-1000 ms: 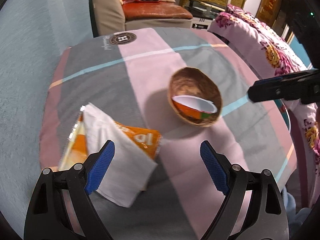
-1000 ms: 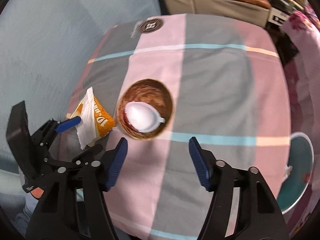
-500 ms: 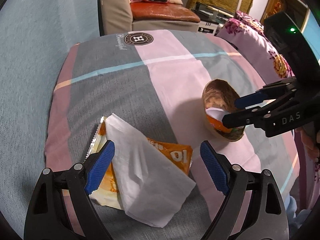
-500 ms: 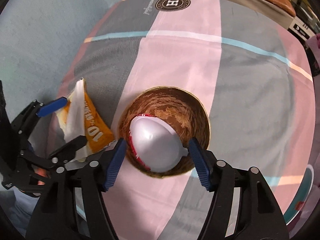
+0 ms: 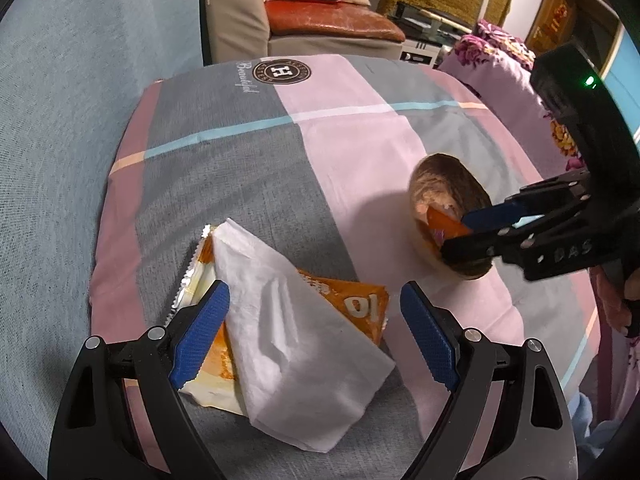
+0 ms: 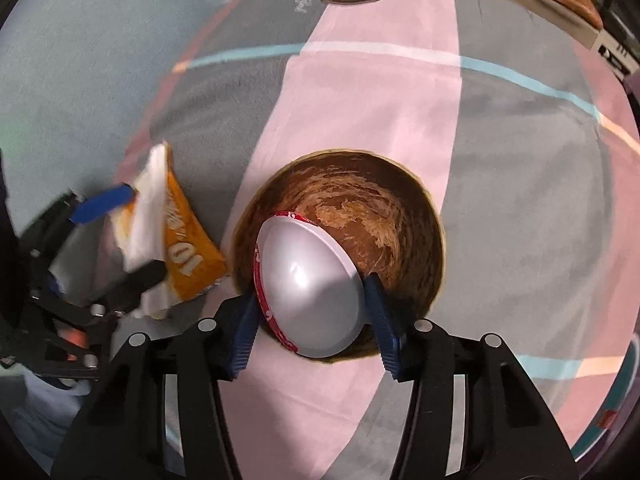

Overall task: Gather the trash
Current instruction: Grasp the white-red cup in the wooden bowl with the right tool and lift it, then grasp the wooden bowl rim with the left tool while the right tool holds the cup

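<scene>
A white tissue [image 5: 304,344] lies over an orange snack wrapper [image 5: 352,304] on the checked cloth. My left gripper [image 5: 314,336] is open, its fingers on either side of them. A brown wooden bowl [image 6: 360,208] holds a crushed paper cup [image 6: 308,280], white inside with a red rim. My right gripper [image 6: 314,320] straddles the cup, both pads touching its sides. In the left wrist view the bowl [image 5: 448,192] sits to the right with the right gripper [image 5: 500,224] reaching into it. The tissue and wrapper [image 6: 176,240] also show left in the right wrist view.
The cloth [image 5: 320,128] covers a low round table. A beige sofa with an orange cushion [image 5: 328,28] stands behind. A floral bedspread [image 5: 512,52] lies at the right. A teal bin [image 6: 616,408] sits at the lower right edge.
My right gripper has come down onto the bowl and closed in around the cup. My left gripper has moved forward over the tissue and wrapper.
</scene>
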Demonstrator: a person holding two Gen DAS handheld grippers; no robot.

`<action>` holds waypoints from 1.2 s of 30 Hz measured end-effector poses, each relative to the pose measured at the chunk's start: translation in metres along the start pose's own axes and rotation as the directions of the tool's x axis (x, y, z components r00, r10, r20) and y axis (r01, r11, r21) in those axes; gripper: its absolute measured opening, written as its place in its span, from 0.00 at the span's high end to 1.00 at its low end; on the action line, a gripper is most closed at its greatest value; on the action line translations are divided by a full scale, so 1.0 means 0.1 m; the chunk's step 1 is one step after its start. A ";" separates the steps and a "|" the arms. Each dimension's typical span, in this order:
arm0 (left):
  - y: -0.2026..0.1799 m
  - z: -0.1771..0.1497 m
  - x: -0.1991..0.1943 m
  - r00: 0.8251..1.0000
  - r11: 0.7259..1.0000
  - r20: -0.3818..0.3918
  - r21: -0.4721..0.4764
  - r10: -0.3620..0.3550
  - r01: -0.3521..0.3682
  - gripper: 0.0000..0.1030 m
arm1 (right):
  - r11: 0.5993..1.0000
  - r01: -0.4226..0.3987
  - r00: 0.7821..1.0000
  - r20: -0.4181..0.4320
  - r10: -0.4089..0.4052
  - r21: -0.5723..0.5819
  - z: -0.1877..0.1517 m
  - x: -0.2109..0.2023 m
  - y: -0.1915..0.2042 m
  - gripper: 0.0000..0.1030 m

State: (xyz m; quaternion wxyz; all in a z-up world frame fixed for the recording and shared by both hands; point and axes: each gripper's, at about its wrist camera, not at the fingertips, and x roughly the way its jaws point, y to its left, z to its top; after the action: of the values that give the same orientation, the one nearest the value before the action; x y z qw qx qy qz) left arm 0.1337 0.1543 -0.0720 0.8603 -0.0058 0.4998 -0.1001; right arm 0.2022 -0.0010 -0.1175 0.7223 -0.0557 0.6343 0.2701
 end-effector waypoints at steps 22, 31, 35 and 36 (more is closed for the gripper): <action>-0.69 0.39 0.60 0.986 0.991 -0.103 0.014 -0.133 0.135 0.38 | 0.980 0.055 0.978 0.186 -0.091 0.191 -0.49 -0.77 -0.77 0.52; -0.91 0.41 0.59 0.997 0.999 -0.073 0.037 -0.033 0.036 0.85 | 0.972 0.064 0.965 0.236 -0.119 0.227 -0.70 -0.87 -0.98 0.52; -1.06 0.42 0.43 1.000 0.998 -0.014 0.061 0.027 -0.026 0.91 | 0.967 0.061 0.957 0.260 -0.126 0.247 -0.81 -0.96 -1.06 0.52; -1.12 0.42 0.38 0.999 0.997 0.006 0.071 0.043 -0.043 0.91 | 0.966 0.058 0.956 0.264 -0.126 0.250 -0.83 -0.98 -1.07 0.52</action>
State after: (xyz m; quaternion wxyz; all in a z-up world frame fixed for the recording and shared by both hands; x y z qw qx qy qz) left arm 0.1691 0.0342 -0.0717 0.8631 0.0351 0.4939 -0.0991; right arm 0.1732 -0.1577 -0.0689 0.8173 0.0407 0.5514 0.1623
